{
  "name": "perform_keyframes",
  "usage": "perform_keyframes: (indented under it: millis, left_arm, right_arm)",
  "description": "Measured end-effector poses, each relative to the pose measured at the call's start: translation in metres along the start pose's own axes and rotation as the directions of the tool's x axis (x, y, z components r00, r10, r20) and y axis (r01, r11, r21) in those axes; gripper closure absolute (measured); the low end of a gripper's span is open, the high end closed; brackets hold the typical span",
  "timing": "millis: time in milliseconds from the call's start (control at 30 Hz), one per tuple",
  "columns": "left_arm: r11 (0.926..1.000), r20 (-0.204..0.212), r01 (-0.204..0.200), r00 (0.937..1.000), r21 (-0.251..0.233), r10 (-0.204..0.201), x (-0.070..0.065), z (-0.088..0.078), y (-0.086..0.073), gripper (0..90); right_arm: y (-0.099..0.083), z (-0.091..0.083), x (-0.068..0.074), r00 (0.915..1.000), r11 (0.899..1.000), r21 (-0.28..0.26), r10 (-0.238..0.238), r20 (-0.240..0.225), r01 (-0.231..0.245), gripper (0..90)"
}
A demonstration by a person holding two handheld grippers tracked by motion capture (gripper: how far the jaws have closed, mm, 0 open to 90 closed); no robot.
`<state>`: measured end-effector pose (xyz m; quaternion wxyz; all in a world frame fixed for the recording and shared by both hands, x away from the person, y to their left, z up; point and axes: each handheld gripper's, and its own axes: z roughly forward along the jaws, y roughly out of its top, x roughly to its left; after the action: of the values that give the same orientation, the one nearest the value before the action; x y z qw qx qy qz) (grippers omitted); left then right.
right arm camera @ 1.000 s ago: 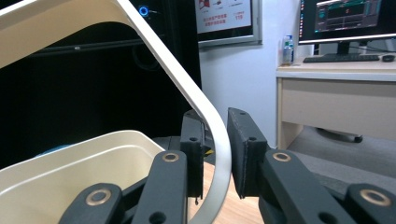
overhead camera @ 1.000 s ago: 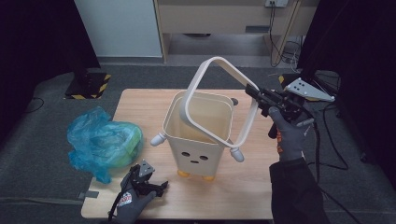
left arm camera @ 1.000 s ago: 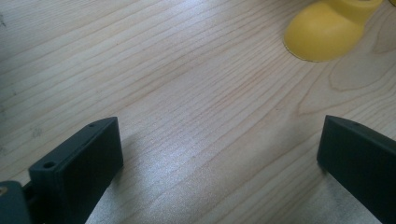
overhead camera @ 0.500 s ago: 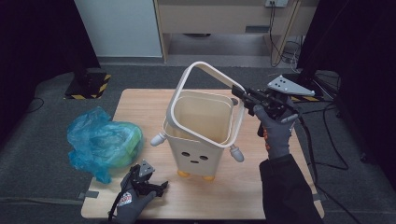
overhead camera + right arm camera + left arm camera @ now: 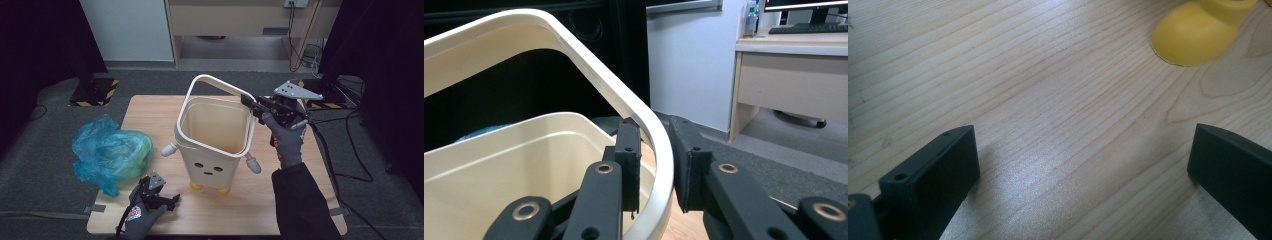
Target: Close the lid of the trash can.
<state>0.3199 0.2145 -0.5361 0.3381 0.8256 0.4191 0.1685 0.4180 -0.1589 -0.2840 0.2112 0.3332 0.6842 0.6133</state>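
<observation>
A cream bin (image 5: 210,160) with a face, stub arms and yellow feet stands upright in the middle of the wooden table (image 5: 150,107). Its cream ring frame (image 5: 215,80) is tilted up over the open mouth, hinged low at the front. My right gripper (image 5: 247,101) is shut on the ring's right side. In the right gripper view the jaws (image 5: 655,135) clamp the ring (image 5: 574,45) above the bin's inside (image 5: 524,165). My left gripper (image 5: 170,200) rests on the table near the front edge, open (image 5: 1083,165) with bare wood between its jaws. A yellow foot (image 5: 1198,30) lies just ahead of it.
A crumpled blue plastic bag (image 5: 110,152) lies on the table's left side. Behind the table stands a wooden cabinet (image 5: 240,20). Cables (image 5: 345,150) trail over the floor at the right. Dark curtains close both sides.
The right gripper has moved left and slightly down with the ring, which has tipped lower toward the bin's rim. The left gripper has stayed put.
</observation>
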Motion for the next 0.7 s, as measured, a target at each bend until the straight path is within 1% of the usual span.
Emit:
perform_keyframes:
  millis: [233,267,567,700]
  left_arm:
    - [1.0000,0.000,0.000,1.0000,0.000,0.000,0.0000,0.0000,0.0000,0.0]
    - [1.0000,0.000,0.000,1.0000,0.000,0.000,0.0000,0.0001,0.0001,0.0]
    - [1.0000,0.000,0.000,1.0000,0.000,0.000,-0.0001,0.0001,0.0001,0.0]
    - [1.0000,0.000,0.000,1.0000,0.000,0.000,0.0000,0.0001,0.0001,0.0]
  right_arm:
    - [-0.0031,0.0064,0.0009,1.0000,1.000,0.029,-0.003,0.000,0.003,75.2]
    - [-0.0047,0.0083,0.0017,1.0000,0.999,0.045,-0.007,0.003,0.007,75.1]
    - [-0.0053,0.0102,0.0010,1.0000,0.998,0.062,-0.009,0.003,0.009,74.3]
    - [-0.0059,0.0105,0.0009,1.0000,0.998,0.064,0.000,-0.007,0.000,71.0]
